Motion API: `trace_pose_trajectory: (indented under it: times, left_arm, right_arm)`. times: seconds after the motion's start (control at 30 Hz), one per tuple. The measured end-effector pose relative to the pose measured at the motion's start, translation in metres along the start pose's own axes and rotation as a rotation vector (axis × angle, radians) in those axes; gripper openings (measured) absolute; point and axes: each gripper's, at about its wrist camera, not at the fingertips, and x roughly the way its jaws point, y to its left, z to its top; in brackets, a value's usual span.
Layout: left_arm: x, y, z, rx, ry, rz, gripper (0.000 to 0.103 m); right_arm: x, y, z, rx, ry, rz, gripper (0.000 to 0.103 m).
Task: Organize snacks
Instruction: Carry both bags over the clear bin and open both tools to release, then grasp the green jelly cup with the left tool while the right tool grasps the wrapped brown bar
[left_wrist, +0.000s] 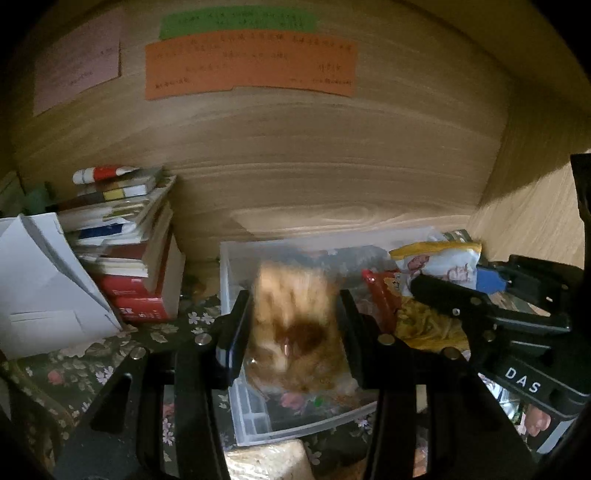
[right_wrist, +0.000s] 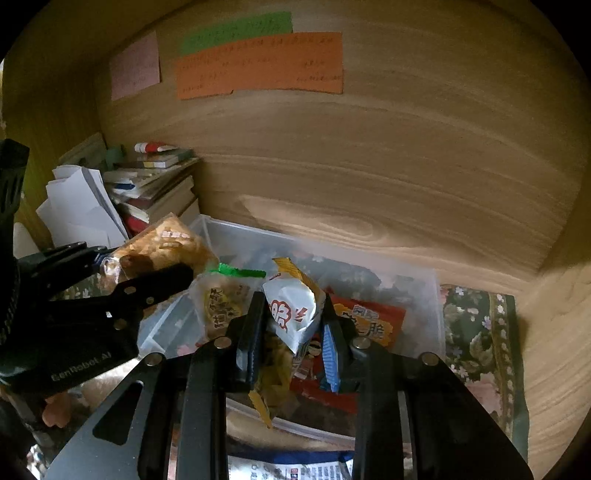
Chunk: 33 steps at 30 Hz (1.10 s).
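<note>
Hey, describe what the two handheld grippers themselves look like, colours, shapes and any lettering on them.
Both are matte black. The left gripper has flat angular linkage arms joined by round silver rivets, and dark pads; its body reads "GenRobot.AI" in the right wrist view. The right gripper is built alike, with a ribbed blue pad on one finger and white "DAS" lettering on its body in the left wrist view. No cables or sleeves show.

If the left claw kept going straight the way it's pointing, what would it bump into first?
Probably the clear plastic box. The left claw already holds a brown snack bag and points down into that box, so the bag would likely touch the box's inside first. Depth is hard to judge here.
</note>
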Motion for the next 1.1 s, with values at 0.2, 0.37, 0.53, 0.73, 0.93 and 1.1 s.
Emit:
trace_pose_trajectory:
  times: [0.2, 0.37, 0.53, 0.73, 0.93, 1.1]
  left_arm:
    - [-0.017, -0.001, -0.001, 0.003, -0.038, 0.004, 0.061]
    - [-0.047, -0.001, -0.003, 0.006, -0.088, 0.003, 0.068]
    - [-0.087, -0.005, -0.014, 0.019, -0.125, -0.006, 0.069]
    - [-0.131, -0.009, -0.038, 0.029, -0.164, -0.02, 0.07]
    - [-0.15, -0.01, -0.075, 0.04, -0.146, -0.004, 0.074]
    - [-0.148, 0.002, -0.114, 0.019, -0.071, 0.012, 0.074]
  right_arm:
    - [-0.009, -0.001, 0.001, 0.018, -0.027, -0.023, 0.045]
    - [-0.034, 0.003, -0.002, 0.003, -0.083, -0.05, 0.054]
    - [-0.066, 0.013, -0.011, -0.006, -0.127, -0.036, 0.056]
    - [-0.104, 0.032, -0.03, -0.026, -0.174, -0.002, 0.058]
    - [-0.118, 0.047, -0.065, -0.013, -0.16, 0.038, 0.061]
    - [-0.106, 0.064, -0.099, -0.021, -0.102, 0.045, 0.061]
